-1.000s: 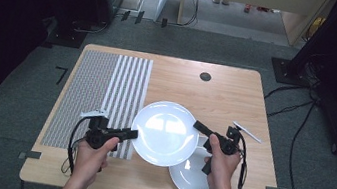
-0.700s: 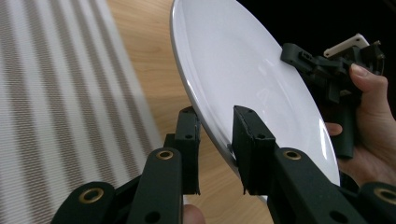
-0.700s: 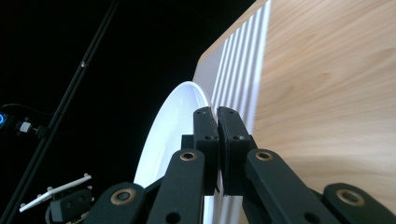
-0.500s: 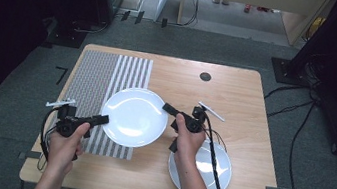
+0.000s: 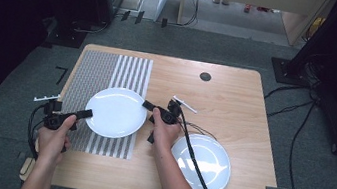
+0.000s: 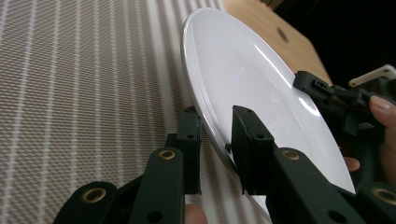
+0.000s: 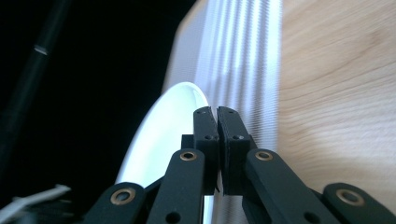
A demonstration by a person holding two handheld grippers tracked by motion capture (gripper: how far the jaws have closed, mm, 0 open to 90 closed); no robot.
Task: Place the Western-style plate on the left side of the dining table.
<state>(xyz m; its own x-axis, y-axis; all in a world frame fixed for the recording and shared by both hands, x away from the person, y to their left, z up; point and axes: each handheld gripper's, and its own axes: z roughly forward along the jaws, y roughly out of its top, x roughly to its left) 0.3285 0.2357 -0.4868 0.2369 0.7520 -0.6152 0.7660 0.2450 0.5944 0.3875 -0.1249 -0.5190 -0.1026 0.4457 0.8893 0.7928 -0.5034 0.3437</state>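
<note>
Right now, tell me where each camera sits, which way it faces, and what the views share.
High view: above the person's side, facing forward and down on the wooden table; both forearms, left hand-held gripper and right hand-held gripper enter from below.
Left gripper view: rides the left hand-held gripper, looking along its jaws, which straddle the carried plate's rim above the striped mat.
Right gripper view: rides the right hand-held gripper, looking along jaws closed on the opposite rim.
Shared: carried plate and striped mat.
</note>
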